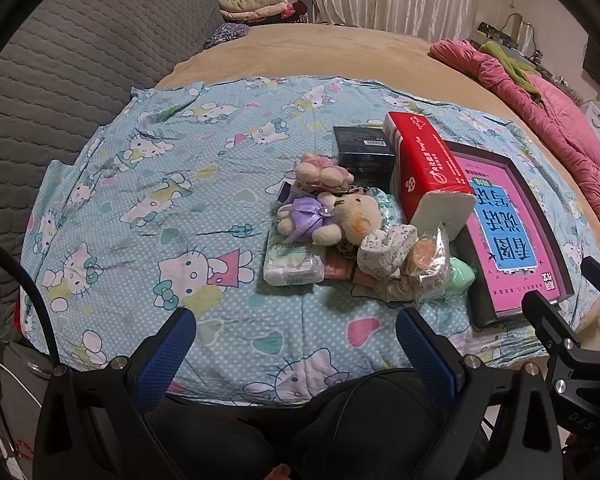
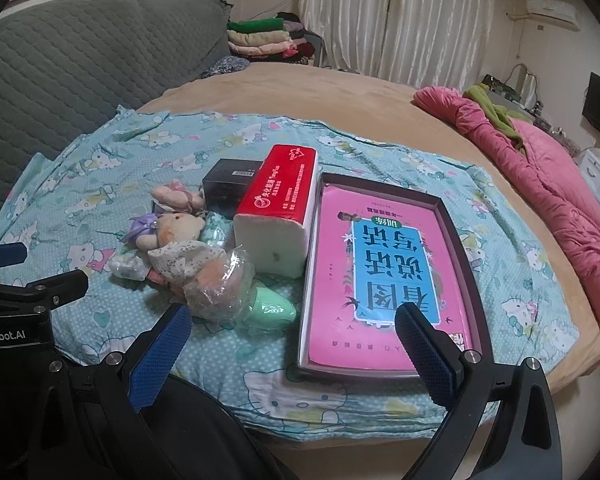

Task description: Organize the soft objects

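Pink book (image 2: 384,280) inside dark tray (image 2: 458,240)

White curtains (image 2: 400,16) behind a tan bed (image 2: 300,92).

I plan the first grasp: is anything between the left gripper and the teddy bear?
Nothing visible blocks it. The left gripper is open over bare sheet, and the teddy bear lies on top of the pile, above a tissue pack.
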`<state>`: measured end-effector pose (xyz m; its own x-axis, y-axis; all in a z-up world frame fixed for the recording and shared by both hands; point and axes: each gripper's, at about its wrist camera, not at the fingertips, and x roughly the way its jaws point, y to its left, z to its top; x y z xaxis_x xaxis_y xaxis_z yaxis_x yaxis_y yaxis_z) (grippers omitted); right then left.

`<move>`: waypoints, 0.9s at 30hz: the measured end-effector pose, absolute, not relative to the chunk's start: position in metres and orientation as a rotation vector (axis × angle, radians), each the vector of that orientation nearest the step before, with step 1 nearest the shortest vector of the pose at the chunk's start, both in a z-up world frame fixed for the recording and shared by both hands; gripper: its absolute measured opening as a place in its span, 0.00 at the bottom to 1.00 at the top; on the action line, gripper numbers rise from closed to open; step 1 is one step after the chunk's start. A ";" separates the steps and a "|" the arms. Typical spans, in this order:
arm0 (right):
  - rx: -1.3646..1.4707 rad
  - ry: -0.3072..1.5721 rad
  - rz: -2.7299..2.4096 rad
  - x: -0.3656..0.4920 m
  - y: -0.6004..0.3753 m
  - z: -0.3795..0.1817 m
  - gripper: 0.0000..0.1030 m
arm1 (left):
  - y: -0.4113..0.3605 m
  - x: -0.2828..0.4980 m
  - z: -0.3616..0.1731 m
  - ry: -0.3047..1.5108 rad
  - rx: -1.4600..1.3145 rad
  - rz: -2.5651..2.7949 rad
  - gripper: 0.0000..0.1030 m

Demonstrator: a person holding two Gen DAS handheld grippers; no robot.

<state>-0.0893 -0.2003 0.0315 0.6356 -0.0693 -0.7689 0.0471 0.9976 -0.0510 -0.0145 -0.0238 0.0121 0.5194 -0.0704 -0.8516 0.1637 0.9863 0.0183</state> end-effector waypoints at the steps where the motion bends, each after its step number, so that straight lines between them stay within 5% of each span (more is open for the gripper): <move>1: -0.027 0.879 -0.067 -0.089 -0.200 0.032 0.98 | -0.024 -0.014 0.012 1.016 0.101 -0.140 0.98; 27: -0.025 0.880 -0.069 -0.089 -0.201 0.032 0.99 | -0.026 -0.014 0.014 1.015 0.098 -0.144 0.98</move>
<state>-0.0889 -0.2008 0.0315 0.6353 -0.0710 -0.7690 0.0503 0.9975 -0.0506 -0.0144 -0.0263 0.0141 0.5189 -0.0744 -0.8516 0.1655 0.9861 0.0147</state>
